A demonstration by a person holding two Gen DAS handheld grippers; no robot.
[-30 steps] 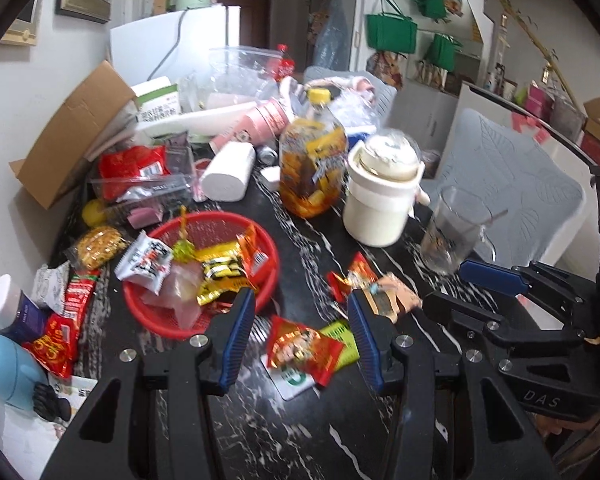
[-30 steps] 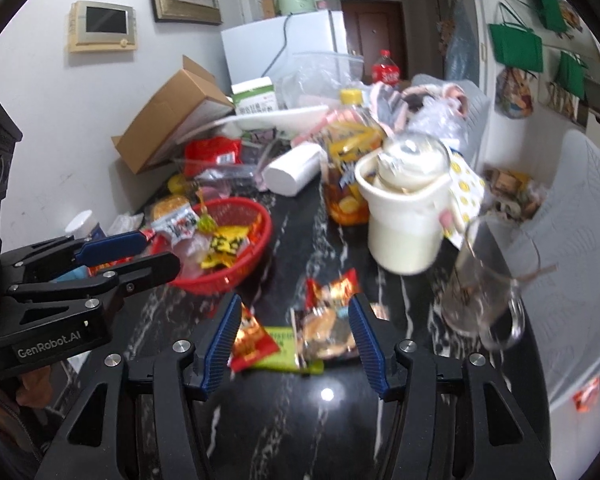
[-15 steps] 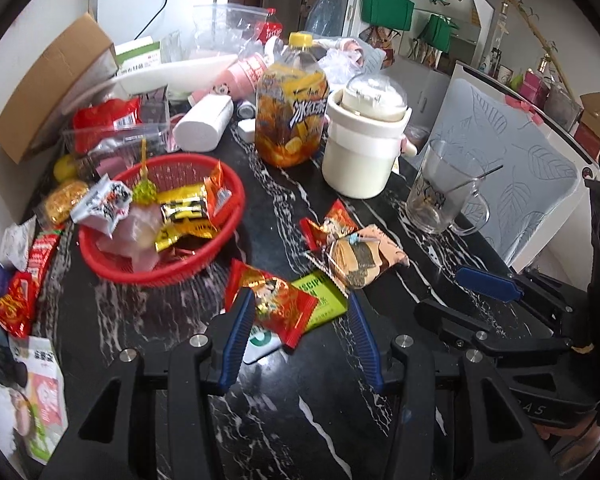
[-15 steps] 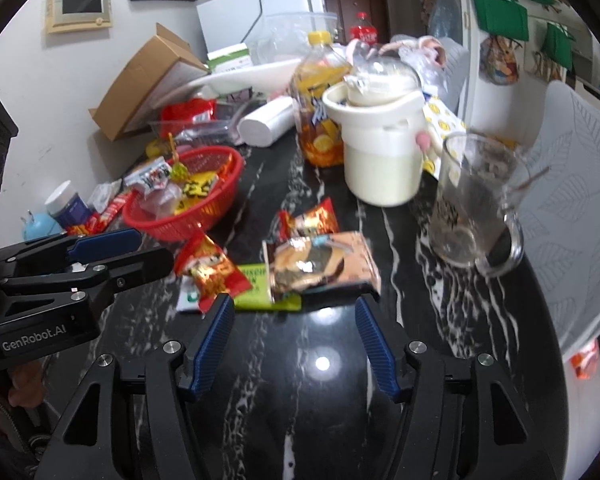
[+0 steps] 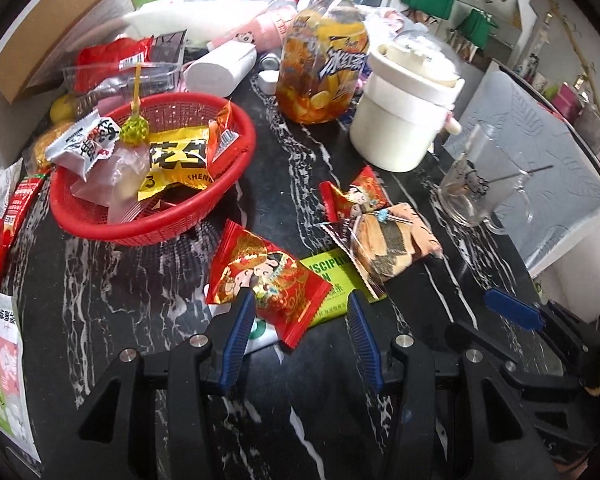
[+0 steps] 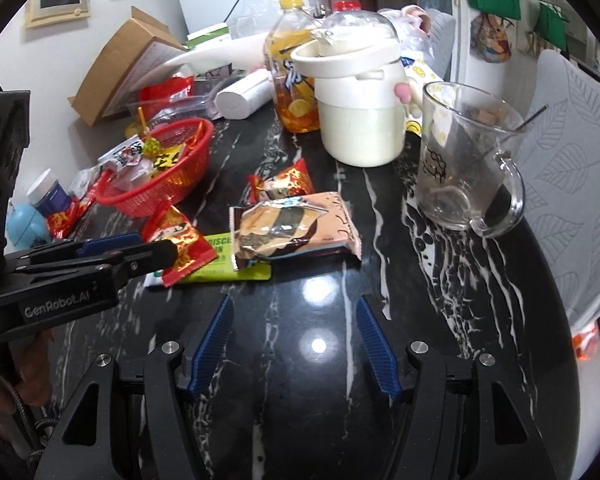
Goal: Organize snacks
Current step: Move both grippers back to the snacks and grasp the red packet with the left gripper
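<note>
1. Blue-padded fingers of the left gripper (image 5: 298, 334) are spread wide and angled down toward the tabletop (image 5: 100, 280), straddling the near corner of a red snack packet (image 5: 266, 276) without clamping it.
2. That red snack packet lies partly on a green packet (image 5: 332, 280), which sits flat on the dark marbled surface.
3. Just beyond, a tan sandwich-cookie packet (image 5: 392, 244) overlaps the green packet's far edge, with a smaller red packet (image 5: 356, 196) touching it behind.
4. Left of these, a red basket (image 5: 148, 224) holds several wrapped snacks.
5. The right gripper (image 6: 294, 338) hovers low over bare tabletop, fingers released and holding nothing, pointing at the tan packet's near side.
6. Farther back stand a cream lidded pot (image 6: 360, 120), an orange drink bottle (image 6: 288, 80) and a glass mug (image 6: 460, 168).
</note>
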